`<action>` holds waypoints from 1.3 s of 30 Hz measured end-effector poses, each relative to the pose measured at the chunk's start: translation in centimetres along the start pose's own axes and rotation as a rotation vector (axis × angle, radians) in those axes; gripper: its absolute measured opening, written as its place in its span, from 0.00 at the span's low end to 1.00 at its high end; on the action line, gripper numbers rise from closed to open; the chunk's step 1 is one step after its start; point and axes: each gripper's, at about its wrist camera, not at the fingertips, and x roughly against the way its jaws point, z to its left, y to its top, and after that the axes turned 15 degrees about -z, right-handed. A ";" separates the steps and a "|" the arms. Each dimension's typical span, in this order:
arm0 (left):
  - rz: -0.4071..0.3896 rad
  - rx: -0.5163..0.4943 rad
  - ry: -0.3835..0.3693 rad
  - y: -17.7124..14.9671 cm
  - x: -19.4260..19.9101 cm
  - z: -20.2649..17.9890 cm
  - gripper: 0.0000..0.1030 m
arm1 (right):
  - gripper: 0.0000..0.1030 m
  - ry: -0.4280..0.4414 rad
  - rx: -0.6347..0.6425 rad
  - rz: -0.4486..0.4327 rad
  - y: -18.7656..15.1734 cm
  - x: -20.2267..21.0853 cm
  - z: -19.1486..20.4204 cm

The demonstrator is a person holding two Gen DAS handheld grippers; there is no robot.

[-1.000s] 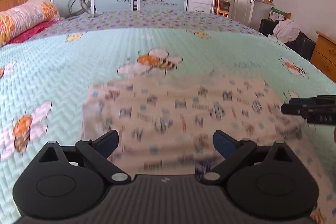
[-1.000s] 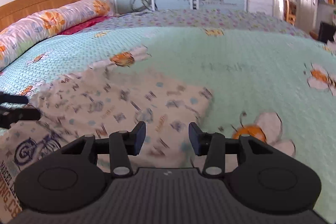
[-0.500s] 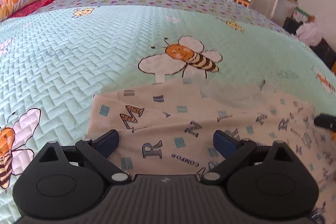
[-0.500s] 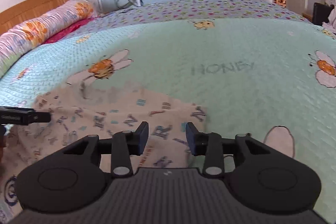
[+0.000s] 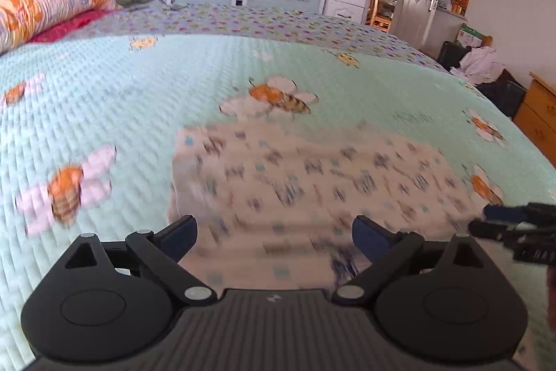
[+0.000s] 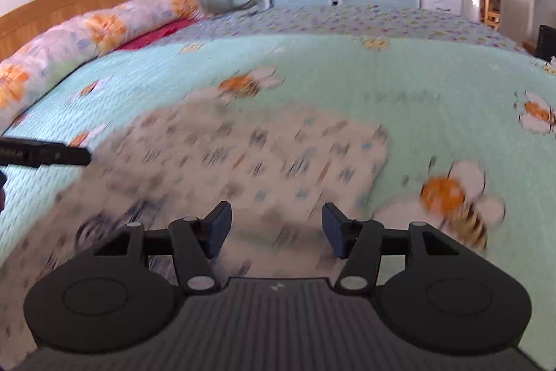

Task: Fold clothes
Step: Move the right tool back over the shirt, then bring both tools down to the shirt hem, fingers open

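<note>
On the bed (image 5: 104, 113), the printed garment (image 5: 312, 183) is lying flat; both grippers' fingers (image 5: 179, 233) are hovering spread, holding nothing. Whether folding is beginning or ending, I cannot tell.

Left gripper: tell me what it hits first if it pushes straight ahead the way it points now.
Most likely the printed garment. The left gripper is open, with the cloth lying between and ahead of its fingers on the green bee quilt. The picture is blurred, so its height above the fabric is unclear.
</note>
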 end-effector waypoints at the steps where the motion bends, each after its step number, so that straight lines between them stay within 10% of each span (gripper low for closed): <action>1: 0.029 0.002 0.001 -1.2 0.4 -0.4 0.96 | 0.57 -0.001 0.021 0.010 -1.0 1.0 0.6; 13: 0.152 -0.091 0.034 -9.3 9.9 -1.8 0.97 | 0.69 -0.006 0.147 0.099 -6.3 12.6 3.1; 21: 0.140 -0.038 0.052 -8.1 10.1 -2.8 0.97 | 0.69 0.164 0.128 0.056 -4.6 10.6 8.9; 32: 0.222 -0.112 0.069 -10.3 11.8 -3.7 1.00 | 0.73 0.168 0.147 0.235 -8.0 14.7 6.6; 39: 0.217 -0.115 0.053 -9.6 11.6 -4.7 1.00 | 0.73 0.234 0.105 0.166 -6.1 14.1 10.0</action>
